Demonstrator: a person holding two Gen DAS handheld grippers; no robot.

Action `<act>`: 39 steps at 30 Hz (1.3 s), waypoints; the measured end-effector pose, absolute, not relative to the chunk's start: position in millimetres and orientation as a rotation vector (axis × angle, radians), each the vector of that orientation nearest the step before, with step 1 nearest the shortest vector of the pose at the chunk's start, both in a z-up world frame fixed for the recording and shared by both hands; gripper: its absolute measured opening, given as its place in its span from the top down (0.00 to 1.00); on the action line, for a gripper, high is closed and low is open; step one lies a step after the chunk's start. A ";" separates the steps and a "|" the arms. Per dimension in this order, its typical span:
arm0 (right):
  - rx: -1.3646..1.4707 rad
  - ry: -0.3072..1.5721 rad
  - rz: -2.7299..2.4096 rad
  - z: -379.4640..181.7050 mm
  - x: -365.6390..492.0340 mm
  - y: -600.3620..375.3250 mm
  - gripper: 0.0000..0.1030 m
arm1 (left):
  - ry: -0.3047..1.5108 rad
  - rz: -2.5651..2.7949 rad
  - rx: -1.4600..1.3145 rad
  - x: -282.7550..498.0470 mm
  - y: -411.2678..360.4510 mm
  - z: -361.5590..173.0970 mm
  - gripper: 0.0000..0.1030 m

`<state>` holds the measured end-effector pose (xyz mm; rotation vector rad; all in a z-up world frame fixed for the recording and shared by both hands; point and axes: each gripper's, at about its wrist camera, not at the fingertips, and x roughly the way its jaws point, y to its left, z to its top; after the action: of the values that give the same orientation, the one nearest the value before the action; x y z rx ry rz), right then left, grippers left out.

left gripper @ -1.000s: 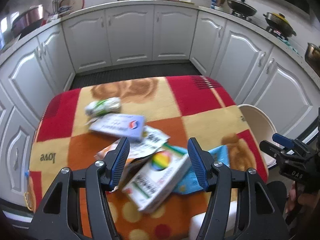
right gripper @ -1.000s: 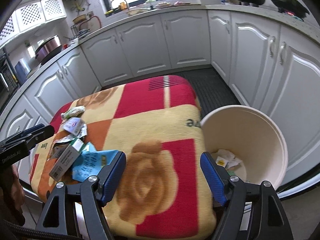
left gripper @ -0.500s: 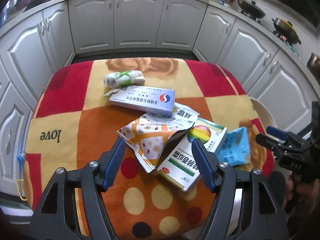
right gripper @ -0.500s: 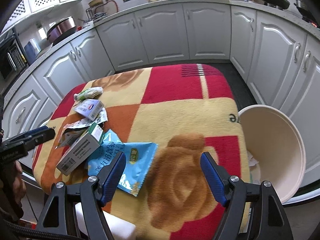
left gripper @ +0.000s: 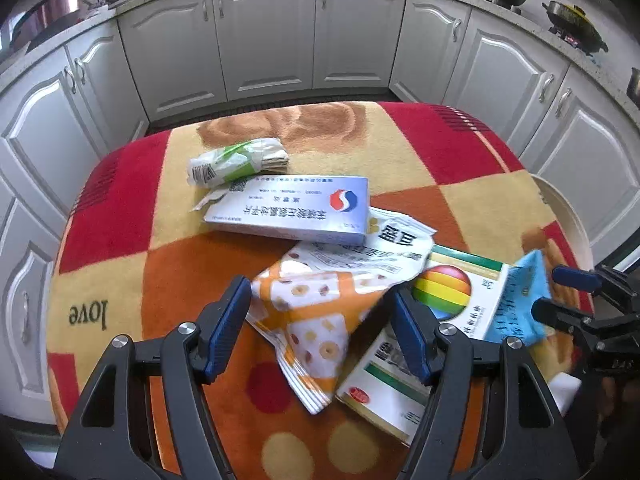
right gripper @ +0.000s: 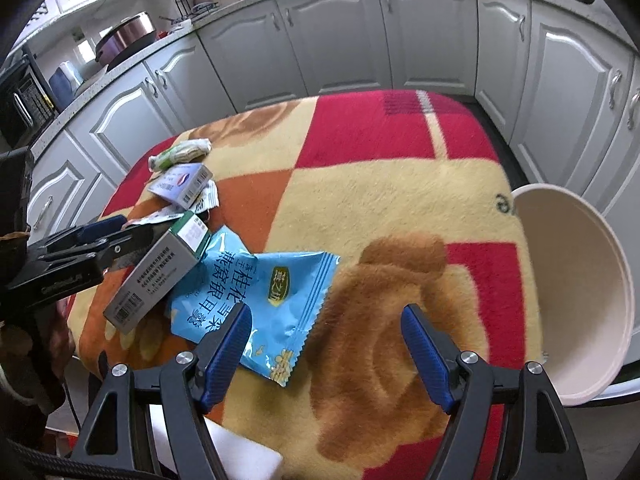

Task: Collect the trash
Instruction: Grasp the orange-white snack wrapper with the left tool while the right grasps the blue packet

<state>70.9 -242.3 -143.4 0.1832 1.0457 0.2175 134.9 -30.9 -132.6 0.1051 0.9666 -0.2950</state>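
Trash lies on a blanket-covered table [left gripper: 120,208]. An orange patterned wrapper [left gripper: 320,320] sits between the fingers of my open left gripper [left gripper: 320,332]. Beside it lie a rainbow-logo box [left gripper: 420,360], a pale blue medicine box [left gripper: 296,208] and a green-white wrapper [left gripper: 232,160]. A blue snack packet [right gripper: 264,300] lies just ahead of my open right gripper [right gripper: 326,344], nearer its left finger. A cream bin [right gripper: 580,280] stands at the table's right edge. The right gripper also shows in the left wrist view [left gripper: 568,296].
White kitchen cabinets [left gripper: 264,40] curve around the table on all far sides. Pans sit on a stove [left gripper: 572,20] at the back right. A white block [right gripper: 248,456] lies at the table's near edge. The left gripper shows at left in the right wrist view [right gripper: 120,236].
Both grippers have moved in closer to the trash pile. The left now straddles the orange wrapper. The right swung left from the bin toward the blue packet.
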 end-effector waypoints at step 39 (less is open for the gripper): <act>0.151 1.036 0.188 -130.6 60.3 -282.9 0.45 | 1.021 -0.267 0.109 50.7 41.0 -110.1 0.40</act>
<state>60.3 -282.9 -130.6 0.1509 1.0359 0.1878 50.7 41.0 -110.1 0.1091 1.0208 -0.2670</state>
